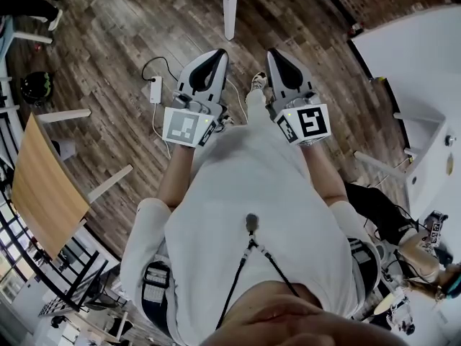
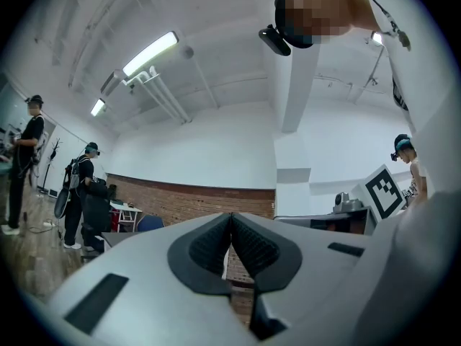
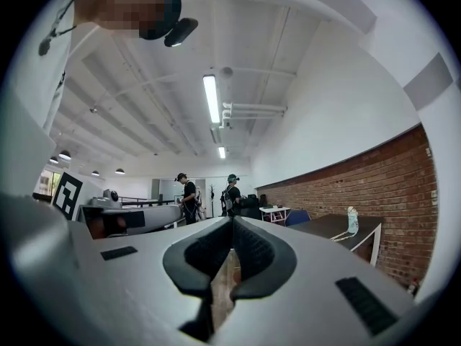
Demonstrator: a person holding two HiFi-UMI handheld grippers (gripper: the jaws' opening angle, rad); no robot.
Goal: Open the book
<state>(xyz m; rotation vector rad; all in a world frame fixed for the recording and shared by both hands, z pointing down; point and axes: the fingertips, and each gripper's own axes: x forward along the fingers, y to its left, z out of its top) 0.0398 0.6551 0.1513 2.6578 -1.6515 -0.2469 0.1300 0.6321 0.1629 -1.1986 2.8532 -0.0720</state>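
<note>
Floorboards (image 1: pixel 108 42), power strip (image 1: pixel 155 90) below left gripper (image 1: pixel 218 55)

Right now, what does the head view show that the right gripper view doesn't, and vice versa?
Head view only: a power strip on the floor and a tan tabletop at left. Right gripper view only: a ceiling light, a brick wall, two people standing far off, and a bottle on a dark table. Both: the right gripper, jaws together on nothing. No book in either.

A power strip (image 1: pixel 155 90) lies on the floor (image 1: pixel 108 42), left of the left gripper (image 1: pixel 216 55); a table leg (image 1: pixel 230 16) stands ahead, between it and the right gripper (image 1: pixel 278 55).
</note>
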